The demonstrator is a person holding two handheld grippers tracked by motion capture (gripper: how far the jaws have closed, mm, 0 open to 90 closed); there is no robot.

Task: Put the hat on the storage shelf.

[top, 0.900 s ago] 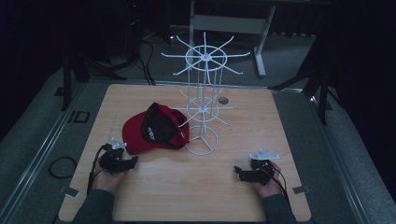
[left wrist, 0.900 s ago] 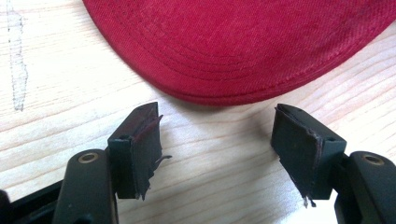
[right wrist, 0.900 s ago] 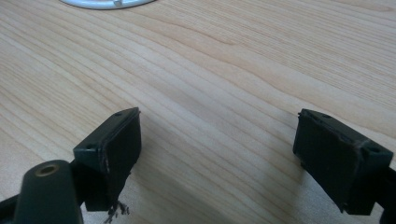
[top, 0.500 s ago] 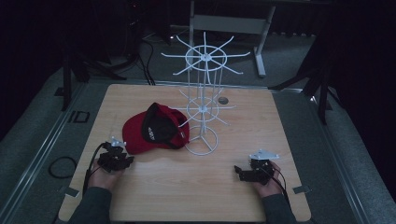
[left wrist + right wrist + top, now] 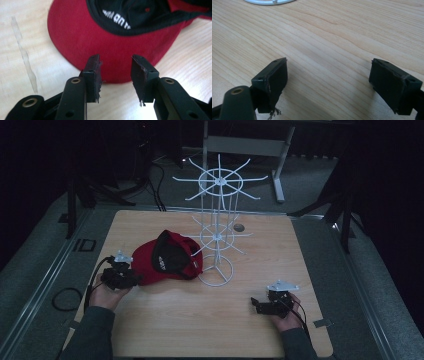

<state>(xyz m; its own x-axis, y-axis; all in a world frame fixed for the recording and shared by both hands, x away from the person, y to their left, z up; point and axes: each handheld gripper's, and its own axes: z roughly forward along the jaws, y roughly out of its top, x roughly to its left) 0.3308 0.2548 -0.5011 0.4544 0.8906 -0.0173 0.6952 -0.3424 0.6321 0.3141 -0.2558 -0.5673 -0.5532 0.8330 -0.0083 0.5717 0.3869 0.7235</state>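
A red cap (image 5: 167, 260) with a black lining lies upside down on the wooden table (image 5: 200, 330), left of the white wire rack (image 5: 218, 240). My left gripper (image 5: 132, 276) sits at the cap's left edge. In the left gripper view the jaws (image 5: 115, 72) stand open, and the rim of the red brim (image 5: 110, 50) lies just beyond and between the pads without touching them. My right gripper (image 5: 256, 306) rests low over bare wood at the front right. Its jaws (image 5: 328, 77) are wide open with nothing between them.
The rack's round base ring (image 5: 216, 271) stands next to the cap's right side and shows at the top edge (image 5: 268, 2) of the right gripper view. A small round grommet (image 5: 239, 227) sits behind the rack. A cable loop (image 5: 65, 298) lies off the table's left edge.
My left gripper has crept a little farther from the front edge, up to the cap's brim. The right gripper and the cap have stayed put.
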